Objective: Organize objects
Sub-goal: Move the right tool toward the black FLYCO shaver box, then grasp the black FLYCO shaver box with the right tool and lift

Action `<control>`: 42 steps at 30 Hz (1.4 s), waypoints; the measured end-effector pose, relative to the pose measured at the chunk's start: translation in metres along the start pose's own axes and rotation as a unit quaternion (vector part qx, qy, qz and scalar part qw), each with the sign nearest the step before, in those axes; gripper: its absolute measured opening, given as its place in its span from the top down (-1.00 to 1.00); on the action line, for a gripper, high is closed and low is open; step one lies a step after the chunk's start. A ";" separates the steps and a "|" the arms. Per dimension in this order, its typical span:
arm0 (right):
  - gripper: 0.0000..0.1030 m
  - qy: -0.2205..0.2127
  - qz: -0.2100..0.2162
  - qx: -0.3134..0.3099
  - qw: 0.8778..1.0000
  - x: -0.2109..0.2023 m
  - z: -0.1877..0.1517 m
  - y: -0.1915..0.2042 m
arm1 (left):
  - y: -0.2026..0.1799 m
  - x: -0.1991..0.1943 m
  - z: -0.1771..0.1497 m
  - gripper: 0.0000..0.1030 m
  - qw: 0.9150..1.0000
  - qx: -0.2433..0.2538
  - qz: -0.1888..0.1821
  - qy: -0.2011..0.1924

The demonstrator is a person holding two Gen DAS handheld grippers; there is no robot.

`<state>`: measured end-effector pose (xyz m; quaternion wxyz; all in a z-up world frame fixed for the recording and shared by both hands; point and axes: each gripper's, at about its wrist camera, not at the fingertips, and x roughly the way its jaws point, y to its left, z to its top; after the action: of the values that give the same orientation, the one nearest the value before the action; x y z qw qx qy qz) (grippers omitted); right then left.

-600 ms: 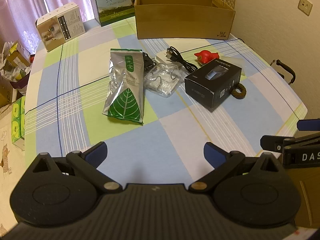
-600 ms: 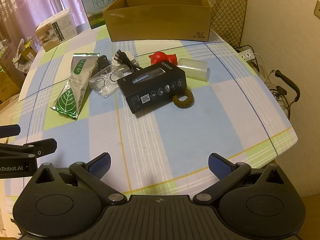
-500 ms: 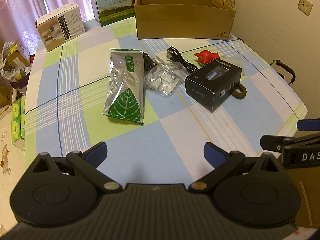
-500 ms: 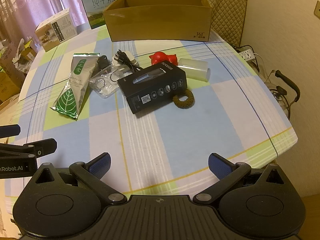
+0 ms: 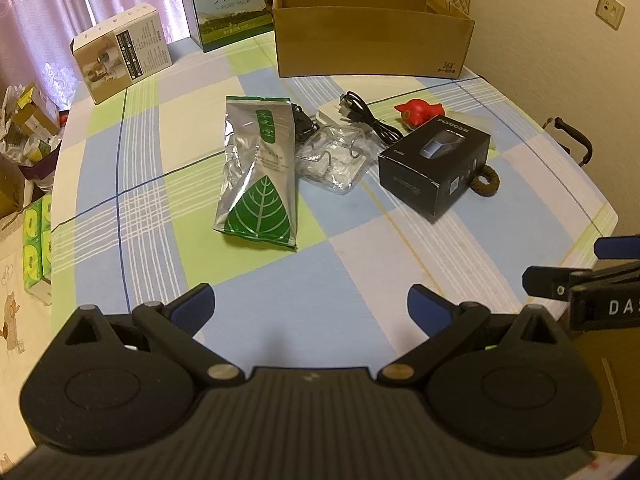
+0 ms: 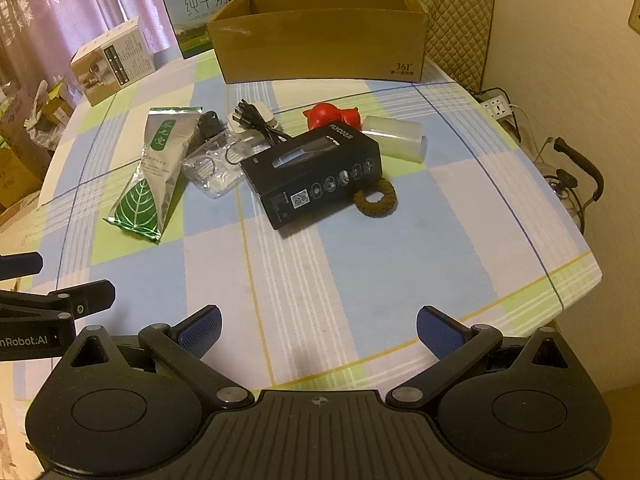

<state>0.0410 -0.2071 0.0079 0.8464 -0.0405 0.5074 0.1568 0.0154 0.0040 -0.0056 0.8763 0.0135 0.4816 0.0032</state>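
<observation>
Although nothing is gripped yet, the left wrist view lays out what waits to be sorted. The foil pouch point(image 5: 258, 176) lies flat at centre frame; it looks light, crinkly and slippery, best pinched across a side edge or its sealed top. Right of it the clear plastic bag point(image 5: 334, 160) looks limp and slick, and the black cable point(image 5: 370, 118) above it would dangle if lifted. The black carton point(image 5: 434, 168) at centre right seems stiff and fairly light, so a squeeze across its narrow width should hold. The open cardboard box point(image 5: 372, 46) stands at top centre, the likely destination. The left gripper point(image 5: 311, 307) hangs at the bottom of the frame above the tablecloth point(image 5: 280, 300), jaws spread wide, touching nothing.

In the right wrist view, the black carton point(image 6: 314, 174) sits mid-frame with the brown woven ring point(image 6: 376, 198), soft and easy to hook, touching its lower right corner. The red toy point(image 6: 330, 118) and the translucent container point(image 6: 394, 136) lie just above it, both small and probably light. The cardboard box point(image 6: 320, 46) fills the top centre. The right gripper point(image 6: 318, 330) at the bottom is likewise released wide over bare cloth, well apart from every item.
</observation>
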 end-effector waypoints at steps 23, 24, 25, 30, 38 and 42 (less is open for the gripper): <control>-0.95 -0.082 0.180 0.275 0.941 0.048 0.017 -0.058 | 0.065 0.032 0.015 -0.97 0.999 -0.032 0.020 -0.013; -0.90 -0.085 0.189 0.288 0.935 0.053 0.019 -0.063 | 0.068 0.034 0.017 -0.97 0.999 -0.038 0.022 -0.013; -0.68 -0.087 0.195 0.295 0.931 0.059 0.020 -0.067 | 0.071 0.036 0.017 -0.97 0.999 -0.042 0.024 -0.011; -0.58 -0.065 0.212 0.351 0.910 0.092 0.026 -0.085 | 0.079 0.044 0.021 -0.97 0.998 -0.059 0.038 -0.004; -0.58 -0.062 0.220 0.385 0.894 0.127 0.030 -0.099 | 0.082 0.059 0.027 -0.92 0.996 -0.071 0.046 0.009; -0.54 -0.061 0.231 0.394 0.888 0.140 0.033 -0.099 | 0.081 0.064 0.031 -0.91 0.996 -0.071 0.045 0.013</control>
<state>0.1609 -0.2619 -0.1072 0.7618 0.4239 0.4701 0.1375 0.0766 0.0852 -0.0411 0.8675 -0.0271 0.4907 0.0774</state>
